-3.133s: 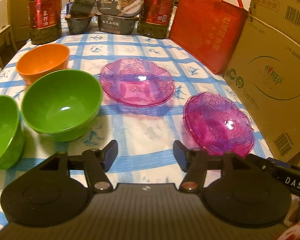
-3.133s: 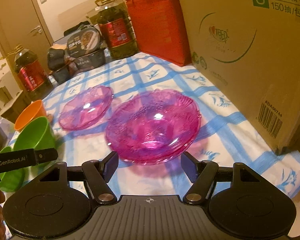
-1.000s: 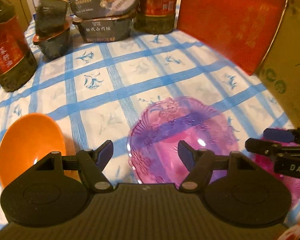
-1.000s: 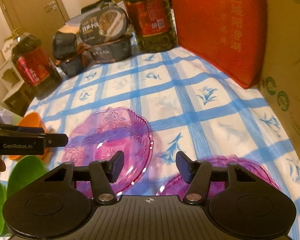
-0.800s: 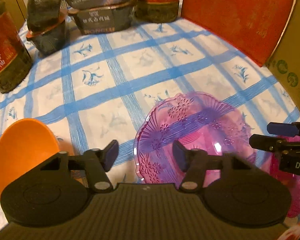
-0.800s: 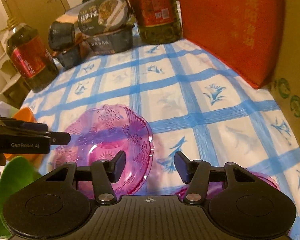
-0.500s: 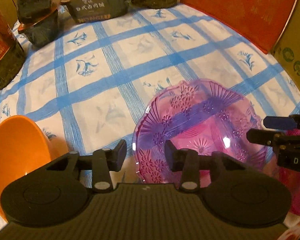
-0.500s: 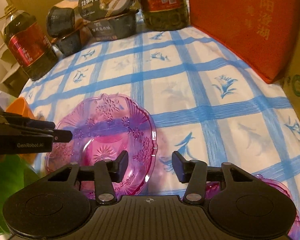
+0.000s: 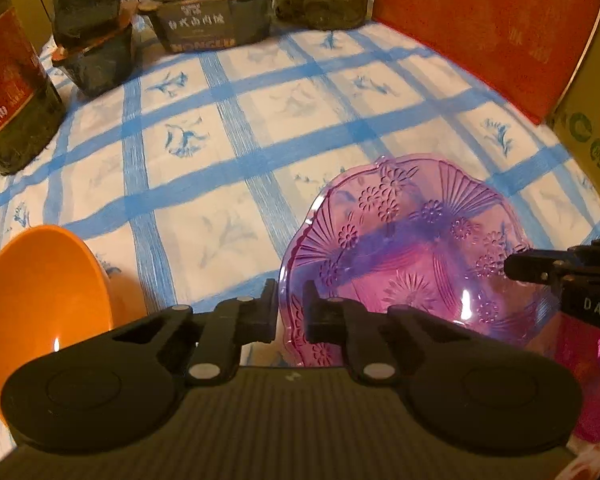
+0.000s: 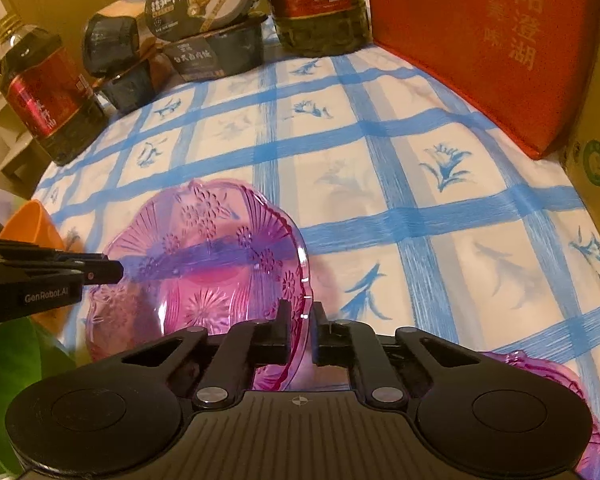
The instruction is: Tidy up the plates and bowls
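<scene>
Both grippers have just pinched the same pink plate (image 9: 412, 256), one on each side. The left gripper (image 9: 290, 312) has its two fingers squeezed tight on the plate's left rim, with only the thin edge between them. The right gripper (image 10: 302, 330) is squeezed tight on the plate's right rim in the same way. In the right wrist view the plate looks tipped, with its right edge up off the tabletop (image 10: 380, 184), but how far up it is cannot be told.

So the step in hand looks like picking up this plate. It is a see-through pink plate with flowers pressed into it. It sits on the blue-checked cloth near the front of the tabletop.

Just to the right of the pink plate are more pink plates (image 10: 580, 404), partly hidden under the right gripper. That looks like the pile where this plate should go. Just to the left of the pink plate is an orange bowl (image 9: 40, 300). A green bowl (image 10: 16, 360) is to the left too, closer to the person than the orange one.

The next move should be to lift the plate with both grippers together, keep it flat, and carry it over to the right. The rim is thin and slippery, so it could slide out if one side pulls harder.

Far behind the pink plate stand oil bottles (image 10: 48, 96), dark food boxes (image 10: 216, 56) and a red bag (image 10: 500, 40).
</scene>
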The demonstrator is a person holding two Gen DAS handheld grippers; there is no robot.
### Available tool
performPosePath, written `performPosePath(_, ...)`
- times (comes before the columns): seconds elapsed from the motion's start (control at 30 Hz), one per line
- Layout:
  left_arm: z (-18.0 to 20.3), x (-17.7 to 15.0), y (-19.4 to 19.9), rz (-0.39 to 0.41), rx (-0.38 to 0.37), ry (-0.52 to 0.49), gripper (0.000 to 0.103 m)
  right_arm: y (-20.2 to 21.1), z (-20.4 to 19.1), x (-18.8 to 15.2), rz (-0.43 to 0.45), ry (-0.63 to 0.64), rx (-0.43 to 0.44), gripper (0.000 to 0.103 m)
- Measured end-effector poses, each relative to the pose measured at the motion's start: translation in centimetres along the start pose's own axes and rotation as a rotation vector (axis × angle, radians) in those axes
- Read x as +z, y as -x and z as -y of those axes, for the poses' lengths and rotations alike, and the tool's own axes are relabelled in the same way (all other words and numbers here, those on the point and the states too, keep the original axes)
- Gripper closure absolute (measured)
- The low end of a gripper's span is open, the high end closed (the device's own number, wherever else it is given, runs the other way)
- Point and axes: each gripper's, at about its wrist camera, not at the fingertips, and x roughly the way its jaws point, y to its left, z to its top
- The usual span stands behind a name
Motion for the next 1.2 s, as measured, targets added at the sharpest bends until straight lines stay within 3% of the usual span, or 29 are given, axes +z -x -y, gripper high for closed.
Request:
performPosePath(0.5, 3.1, 1.0, 7.4, 0.076, -0.064, -0.010, 0.093, 9.8, 1.4, 0.5, 0.111, -0.052, 0.012, 0.097)
performPosePath(0.87, 8.3, -3.5, 12.3, 0.073, -0.143, -0.049, 0.093, 16.5, 4.1, -6.1, 0.120, -0.121, -0.017, 0.097)
performPosePath(1.2, 13.5, -7.4, 14.0, 0.049, -0.199, -0.087, 0.093, 20.7, 7.3, -11.8, 0.126, -0.192, -0.057, 0.097)
